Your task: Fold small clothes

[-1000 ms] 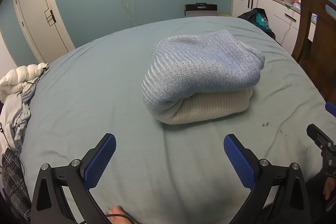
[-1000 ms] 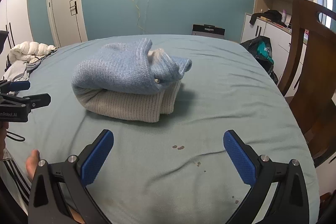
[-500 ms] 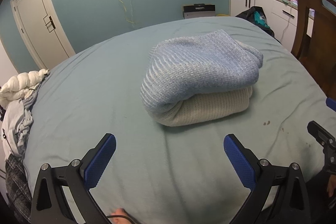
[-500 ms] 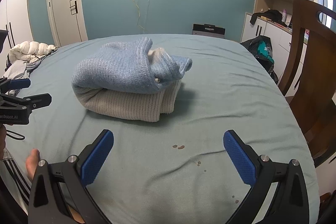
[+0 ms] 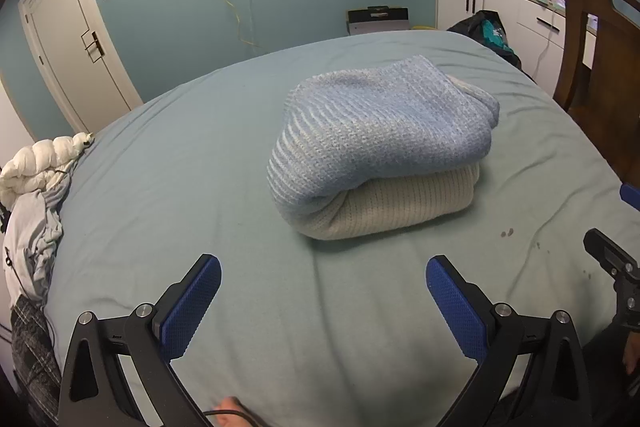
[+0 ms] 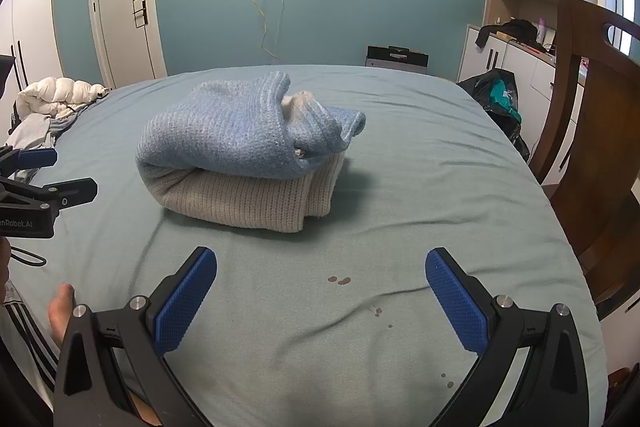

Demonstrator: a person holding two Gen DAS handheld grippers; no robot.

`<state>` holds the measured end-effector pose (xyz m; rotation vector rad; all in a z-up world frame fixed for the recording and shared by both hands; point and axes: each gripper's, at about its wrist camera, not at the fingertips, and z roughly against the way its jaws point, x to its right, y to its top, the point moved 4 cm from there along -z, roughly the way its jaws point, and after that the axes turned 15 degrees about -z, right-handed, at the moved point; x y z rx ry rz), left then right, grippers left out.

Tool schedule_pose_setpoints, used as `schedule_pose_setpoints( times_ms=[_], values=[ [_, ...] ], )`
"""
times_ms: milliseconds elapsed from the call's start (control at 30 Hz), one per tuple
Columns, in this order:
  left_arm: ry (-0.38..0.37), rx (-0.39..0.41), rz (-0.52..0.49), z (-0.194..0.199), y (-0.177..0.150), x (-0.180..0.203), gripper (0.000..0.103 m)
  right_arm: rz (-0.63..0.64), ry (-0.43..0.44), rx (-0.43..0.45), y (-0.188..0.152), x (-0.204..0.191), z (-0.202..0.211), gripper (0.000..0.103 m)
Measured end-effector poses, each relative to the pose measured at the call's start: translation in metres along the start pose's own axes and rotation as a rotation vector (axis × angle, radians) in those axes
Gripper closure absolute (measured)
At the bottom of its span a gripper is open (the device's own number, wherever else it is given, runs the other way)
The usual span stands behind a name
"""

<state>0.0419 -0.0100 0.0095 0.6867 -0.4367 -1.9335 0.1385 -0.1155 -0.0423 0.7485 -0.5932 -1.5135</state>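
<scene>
Left gripper [image 5: 323, 291]: blue-padded fingers [image 5: 191, 303] standing wide apart, released, holding nothing, hovering over the near edge of the bed [image 5: 160, 167]. It is also showing at the left edge of the right wrist view [image 6: 40, 179].

Right gripper [image 6: 321, 285]: fingers [image 6: 456, 301] likewise spread, released, grasping nothing, hovering over the bed's near edge above a few small dark spots [image 6: 339, 280] on the sheet. Its black tip is showing at the right edge of the left wrist view [image 5: 612, 259].

Folded sweater [image 5: 380, 143]: knitted, light blue over cream, lying as a thick bundle near the middle of the bed, well apart from both grippers. In the right wrist view [image 6: 240, 147] the blue layer is lying on top, the cream layer is touching the sheet, and loose folds are bunching at its right end.

Pile of clothes [image 5: 36, 195]: white and grey garments lying at the bed's left edge.

Wooden chair [image 6: 592, 147]: standing just beside the bed's right edge.

Dark bag [image 6: 496, 95]: sitting beyond the far right corner, below white cabinets [image 6: 516, 59].

Door [image 6: 120, 15]: standing shut in the teal wall beyond the far left corner.
</scene>
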Motion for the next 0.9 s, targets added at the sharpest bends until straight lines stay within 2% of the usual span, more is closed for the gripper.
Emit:
schedule_pose_setpoints(
  times_ms=[900],
  values=[
    [-0.009, -0.001, -0.002, 0.0007, 0.0009, -0.0024, 0.000, -0.001, -0.002, 0.003, 0.0006, 0.0008, 0.0004, 0.001]
  ],
)
